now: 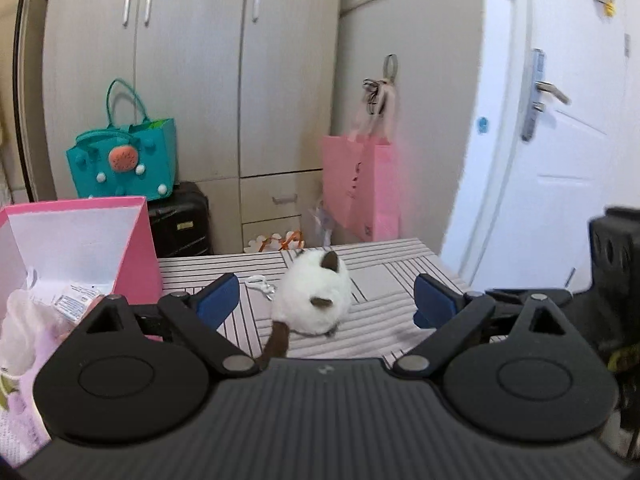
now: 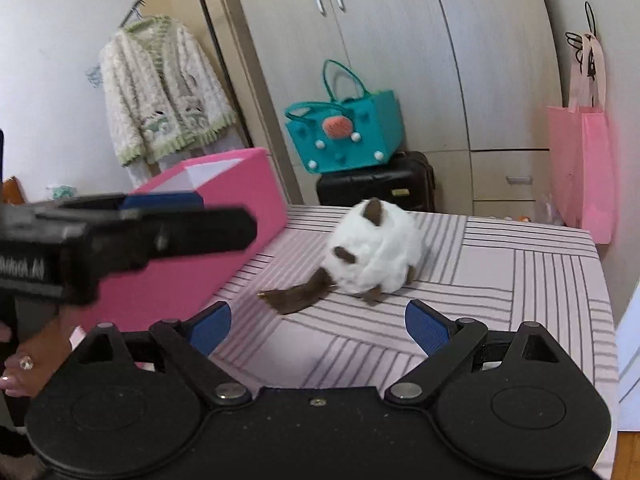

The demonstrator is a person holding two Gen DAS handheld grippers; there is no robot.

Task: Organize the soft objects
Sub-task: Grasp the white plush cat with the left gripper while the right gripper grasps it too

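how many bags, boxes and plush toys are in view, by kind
bags: 2, teal felt bag and pink hanging bag
boxes: 1, pink box
plush toys: 1, white cat plush on the striped table
total: 4

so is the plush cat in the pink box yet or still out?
Out. The plush cat lies on the striped table beside the pink box; neither open tool touches it.
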